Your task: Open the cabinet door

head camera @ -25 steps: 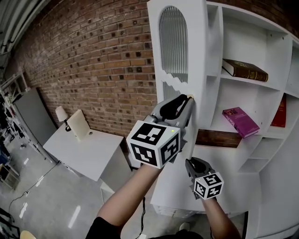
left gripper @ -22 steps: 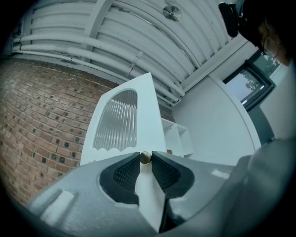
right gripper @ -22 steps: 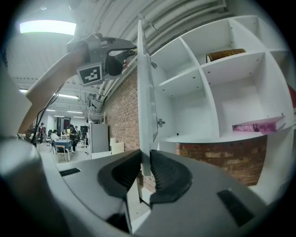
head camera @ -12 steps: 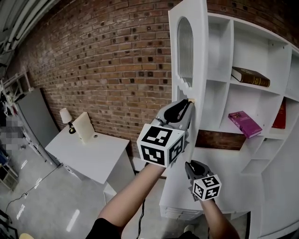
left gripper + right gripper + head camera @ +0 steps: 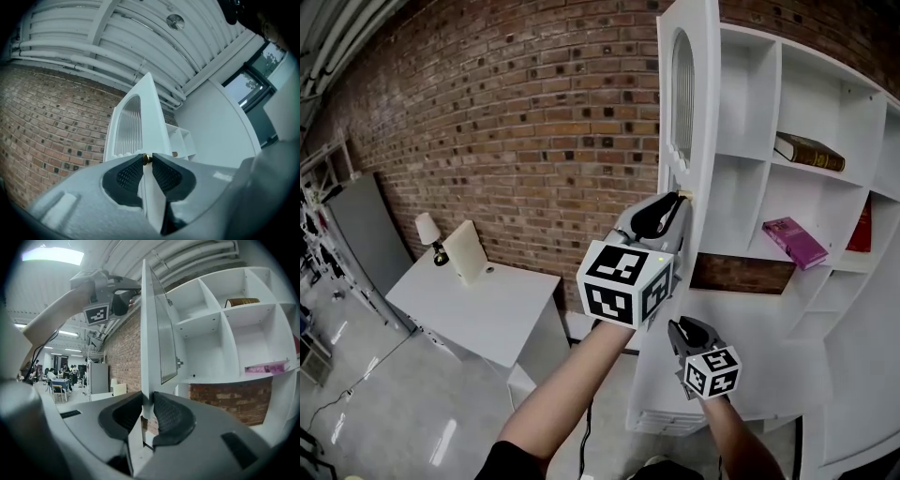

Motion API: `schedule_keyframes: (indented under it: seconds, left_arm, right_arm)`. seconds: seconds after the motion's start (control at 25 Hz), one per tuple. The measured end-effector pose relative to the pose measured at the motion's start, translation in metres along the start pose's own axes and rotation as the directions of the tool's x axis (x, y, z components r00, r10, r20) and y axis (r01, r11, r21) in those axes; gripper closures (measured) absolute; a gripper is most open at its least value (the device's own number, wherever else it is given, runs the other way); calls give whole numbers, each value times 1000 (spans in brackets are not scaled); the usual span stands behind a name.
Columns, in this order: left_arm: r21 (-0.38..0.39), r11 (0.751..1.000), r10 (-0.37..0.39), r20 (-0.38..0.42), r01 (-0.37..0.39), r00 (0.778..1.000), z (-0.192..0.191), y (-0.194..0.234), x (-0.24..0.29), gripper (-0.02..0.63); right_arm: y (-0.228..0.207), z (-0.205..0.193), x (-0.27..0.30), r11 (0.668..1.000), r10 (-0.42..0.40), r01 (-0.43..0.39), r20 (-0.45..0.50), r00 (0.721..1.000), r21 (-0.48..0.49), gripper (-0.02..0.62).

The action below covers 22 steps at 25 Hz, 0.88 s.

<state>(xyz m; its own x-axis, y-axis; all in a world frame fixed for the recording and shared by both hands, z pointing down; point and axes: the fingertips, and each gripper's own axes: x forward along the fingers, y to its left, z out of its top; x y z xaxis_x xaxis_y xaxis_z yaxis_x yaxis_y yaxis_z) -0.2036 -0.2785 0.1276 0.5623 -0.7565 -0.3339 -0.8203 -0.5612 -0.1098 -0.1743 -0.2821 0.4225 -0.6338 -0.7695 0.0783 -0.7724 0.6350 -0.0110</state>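
The white cabinet door (image 5: pixel 682 112), with an arched ribbed pane, stands swung out, nearly edge-on in the head view. My left gripper (image 5: pixel 677 199) is at mid-height on its free edge. In the left gripper view its jaws (image 5: pixel 146 161) have just been closing and pinch the door edge (image 5: pixel 140 117) right at the small brass knob (image 5: pixel 146 159). My right gripper (image 5: pixel 680 328) holds the same edge lower down. In the right gripper view its jaws (image 5: pixel 146 404) have just been opening slightly, and the pads still flank and touch the door's edge (image 5: pixel 146 333).
Behind the door are open white shelves (image 5: pixel 750 159) holding a brown book (image 5: pixel 811 152), a magenta book (image 5: pixel 797 241) and a red book (image 5: pixel 865 225). A white table (image 5: pixel 478 300) with a small lamp (image 5: pixel 425 230) stands left, against the brick wall (image 5: pixel 516 122).
The door has swung further open, from showing its face to nearly edge-on. Both grippers moved right in the head view along with its edge.
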Motion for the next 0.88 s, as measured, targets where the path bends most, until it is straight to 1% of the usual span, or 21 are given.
schedule_keyframes:
  seconds: [0.24, 0.44, 0.6, 0.88]
  left_arm:
    - [-7, 1000, 12, 8, -12, 1000, 2, 15, -10, 531]
    - [8, 999, 39, 25, -39, 999, 4, 36, -23, 528]
    - [-2, 998, 59, 36, -59, 998, 5, 51, -32, 532]
    - [-23, 998, 54, 69, -53, 996, 6, 61, -40, 532]
  right_arm:
    - [19, 0, 9, 999, 48, -48, 4, 999, 5, 517]
    - [40, 1, 25, 994, 106, -106, 14, 994, 3, 517]
    - [52, 1, 35, 988, 155, -155, 16, 988, 4, 522]
    - [62, 2, 44, 983, 183, -183, 11, 983, -12, 518]
